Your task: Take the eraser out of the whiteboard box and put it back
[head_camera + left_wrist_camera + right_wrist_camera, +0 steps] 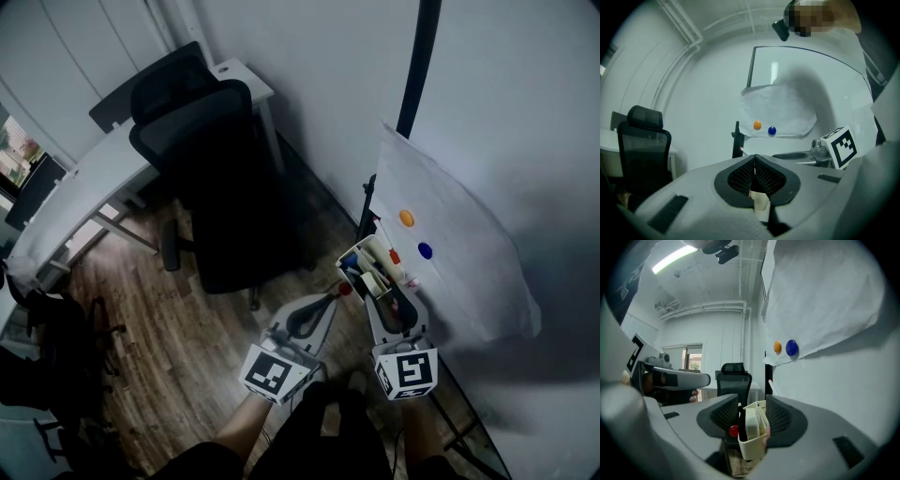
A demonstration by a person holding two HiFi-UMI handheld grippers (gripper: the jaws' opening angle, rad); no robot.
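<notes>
The eraser [751,422], a white oblong block, stands on end inside the cream plastic whiteboard box [752,447], and that is where I find it in the right gripper view. Starting at the left of the head view, I see a pale desk [94,183] along the wall with a black mesh office chair [202,159] pushed up beside it, both over a brown wood-plank floor [178,328]. Next comes my left gripper [755,160], held level and well short of the board; its own view shows its two dark ribbed pads meeting at the tips with nothing between them. Just past its nose in the head view sits a small red round thing [345,290], close against the left side of the box [349,257], which hangs at the foot of the whiteboard [506,112] and is crowded with markers. My right gripper [752,416] is at that box: its jaws stand wide apart with the box and the eraser between them, the left pad clear of the box and the right pad just beside its wall, neither one squeezing. Further right, a crumpled white paper sheet [450,244] is pinned to the board by an orange round magnet [406,217] and a blue round magnet [425,250] side by side.
</notes>
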